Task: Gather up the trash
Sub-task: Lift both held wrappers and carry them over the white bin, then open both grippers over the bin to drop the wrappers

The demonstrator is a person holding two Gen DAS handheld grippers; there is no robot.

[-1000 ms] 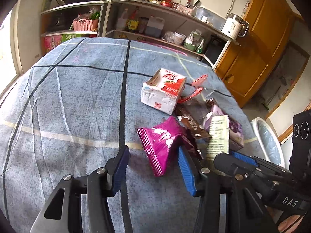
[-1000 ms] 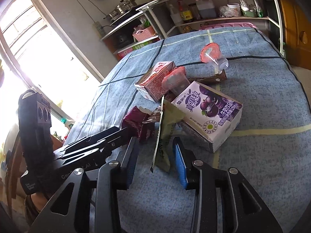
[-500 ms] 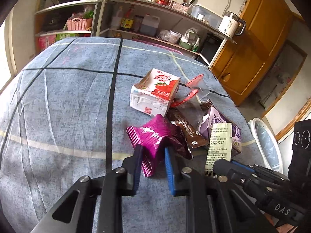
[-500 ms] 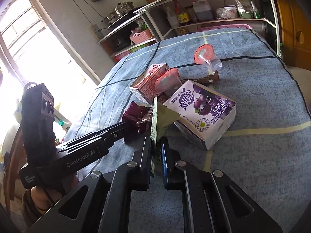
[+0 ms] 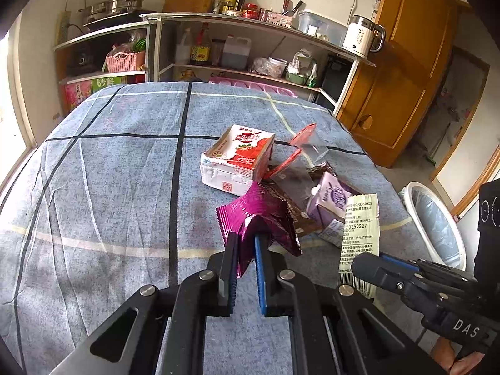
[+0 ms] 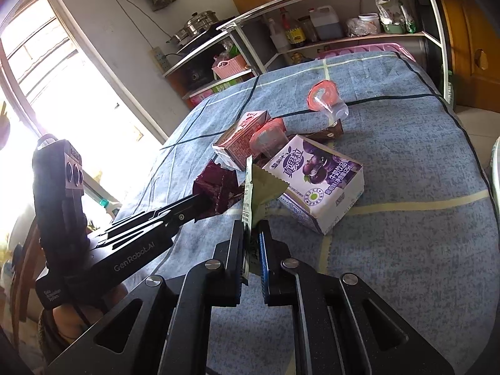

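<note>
Both claws have just snapped closed: left claw [image 5: 244,241] is pinching the magenta wrapper [image 5: 259,218], right claw [image 6: 251,237] the green packet [image 6: 261,187]; both are ready for the bin [image 5: 437,225].

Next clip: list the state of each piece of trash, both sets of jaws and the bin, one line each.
left gripper: jaws shut on magenta wrapper
right gripper: jaws shut on green wrapper
magenta wrapper: crumpled, pinched
green wrapper: pinched, standing on edge
strawberry carton: lying on table
purple carton: lying on its side
jelly cup: tipped over, looks empty
bin: lined, open
</note>
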